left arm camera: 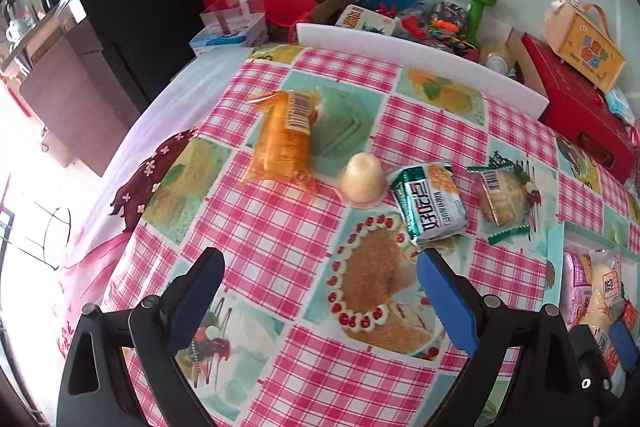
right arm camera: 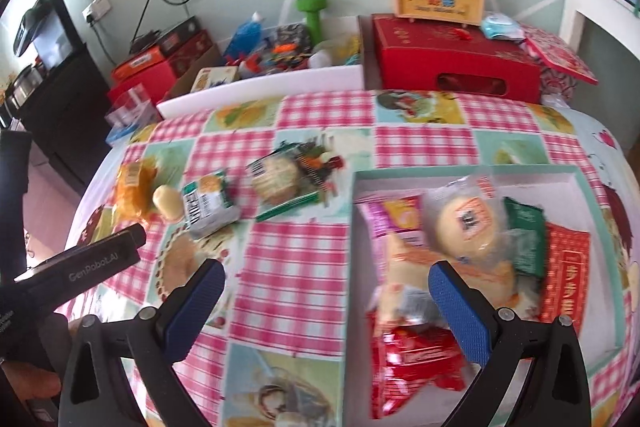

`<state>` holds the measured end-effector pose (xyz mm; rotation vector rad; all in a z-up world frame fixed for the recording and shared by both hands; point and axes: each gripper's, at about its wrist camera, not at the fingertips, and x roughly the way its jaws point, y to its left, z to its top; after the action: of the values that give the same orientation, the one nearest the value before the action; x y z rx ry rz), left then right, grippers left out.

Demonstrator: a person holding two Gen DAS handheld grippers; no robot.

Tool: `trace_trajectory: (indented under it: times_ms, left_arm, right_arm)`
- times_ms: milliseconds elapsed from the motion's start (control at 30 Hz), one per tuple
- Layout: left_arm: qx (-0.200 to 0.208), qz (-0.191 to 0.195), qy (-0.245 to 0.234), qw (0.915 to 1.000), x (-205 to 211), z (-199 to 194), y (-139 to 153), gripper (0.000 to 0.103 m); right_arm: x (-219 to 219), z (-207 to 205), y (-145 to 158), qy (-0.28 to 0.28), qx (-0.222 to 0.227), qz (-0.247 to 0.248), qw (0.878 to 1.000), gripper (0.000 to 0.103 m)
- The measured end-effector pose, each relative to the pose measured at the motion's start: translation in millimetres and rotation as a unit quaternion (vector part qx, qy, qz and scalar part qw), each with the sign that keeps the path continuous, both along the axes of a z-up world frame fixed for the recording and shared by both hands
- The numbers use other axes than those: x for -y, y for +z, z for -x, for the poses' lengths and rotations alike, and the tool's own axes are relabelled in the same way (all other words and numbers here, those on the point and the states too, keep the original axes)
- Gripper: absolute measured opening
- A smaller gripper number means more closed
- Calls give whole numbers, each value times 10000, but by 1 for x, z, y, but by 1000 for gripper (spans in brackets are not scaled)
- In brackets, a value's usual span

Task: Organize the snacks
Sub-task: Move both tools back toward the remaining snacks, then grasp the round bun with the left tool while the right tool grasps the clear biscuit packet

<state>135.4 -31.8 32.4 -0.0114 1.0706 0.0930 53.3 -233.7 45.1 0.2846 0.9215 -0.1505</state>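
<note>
Four loose snacks in a row, both hand-held grippers wide apart, empty.

snack box contents blurred

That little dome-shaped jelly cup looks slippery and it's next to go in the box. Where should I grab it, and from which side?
Grip the jelly cup low, near its wide base, since the dome narrows upward. Bring the open left hand-held gripper straight forward; pads would close on its left and right flanks, though the green-and-white packet crowds the right.
</note>
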Motion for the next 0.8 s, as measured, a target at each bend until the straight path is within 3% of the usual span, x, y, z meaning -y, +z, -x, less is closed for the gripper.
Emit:
trace_trajectory:
  times_ms: [167,533,800]
  left_arm:
    - [4,43,155,9999,-20,-1,-1,97]
    - [-12,474,241,9986,-44,-27,-6,97]
    - [293,779,3,9965,-40,-54,0,96]
  right_arm:
    - [-16,-10,-11,192,-67,-186,9996,103]
    - [-35,-33,-20,407,-35,-90,9991,102]
    - [-29,-76,-16,485,-38,-76,9988,90]
